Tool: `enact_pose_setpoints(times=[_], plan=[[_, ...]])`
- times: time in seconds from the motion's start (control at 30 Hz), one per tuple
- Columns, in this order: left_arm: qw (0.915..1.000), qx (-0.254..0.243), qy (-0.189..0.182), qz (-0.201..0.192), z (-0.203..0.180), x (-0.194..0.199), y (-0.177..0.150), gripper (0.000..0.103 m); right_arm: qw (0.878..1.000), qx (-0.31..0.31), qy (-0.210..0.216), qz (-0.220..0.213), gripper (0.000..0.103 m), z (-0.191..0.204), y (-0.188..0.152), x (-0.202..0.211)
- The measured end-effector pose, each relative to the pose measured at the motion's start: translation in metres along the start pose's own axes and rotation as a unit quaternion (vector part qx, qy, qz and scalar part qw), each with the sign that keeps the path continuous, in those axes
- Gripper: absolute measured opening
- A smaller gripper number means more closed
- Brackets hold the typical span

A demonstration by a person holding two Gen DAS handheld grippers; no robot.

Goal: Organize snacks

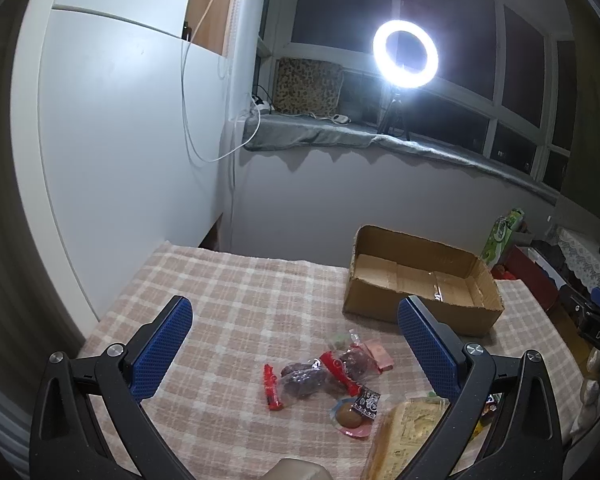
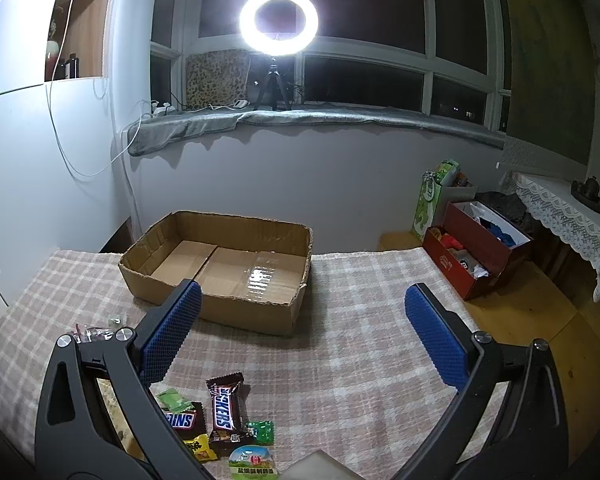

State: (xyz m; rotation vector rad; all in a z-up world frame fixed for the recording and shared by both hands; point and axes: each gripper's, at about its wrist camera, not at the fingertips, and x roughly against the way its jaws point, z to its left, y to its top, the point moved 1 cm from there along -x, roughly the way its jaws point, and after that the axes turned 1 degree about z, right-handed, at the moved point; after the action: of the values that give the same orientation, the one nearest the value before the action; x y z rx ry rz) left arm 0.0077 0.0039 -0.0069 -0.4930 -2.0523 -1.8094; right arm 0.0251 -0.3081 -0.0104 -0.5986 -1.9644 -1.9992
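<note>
An open, empty cardboard box (image 1: 424,280) sits at the far side of the checked-cloth table (image 1: 240,304); it also shows in the right wrist view (image 2: 224,268). My left gripper (image 1: 296,328) is open and empty above a pile of wrapped snacks (image 1: 324,376): red-wrapped dates, a round egg pack (image 1: 350,416) and a bread pack (image 1: 404,436). My right gripper (image 2: 302,320) is open and empty above the cloth. Two Snickers bars (image 2: 224,412), green and yellow candies (image 2: 260,432) and a round pack (image 2: 254,462) lie near its left finger.
A ring light (image 2: 278,20) on a tripod stands on the window sill. A white cabinet (image 1: 120,140) is at the left. A red box (image 2: 476,248) and a green bag (image 2: 432,200) sit on the floor to the right of the table.
</note>
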Motion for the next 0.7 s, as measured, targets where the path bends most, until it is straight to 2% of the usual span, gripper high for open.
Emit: enact_pose_setpoints(times=[0.7], plan=[[1.0, -0.002, -0.005, 0.002, -0.0033, -0.0004, -0.0026, 0.102, 1.0, 0.002, -0.001, -0.001, 0.103, 0.0001, -0.0002, 0.0006]])
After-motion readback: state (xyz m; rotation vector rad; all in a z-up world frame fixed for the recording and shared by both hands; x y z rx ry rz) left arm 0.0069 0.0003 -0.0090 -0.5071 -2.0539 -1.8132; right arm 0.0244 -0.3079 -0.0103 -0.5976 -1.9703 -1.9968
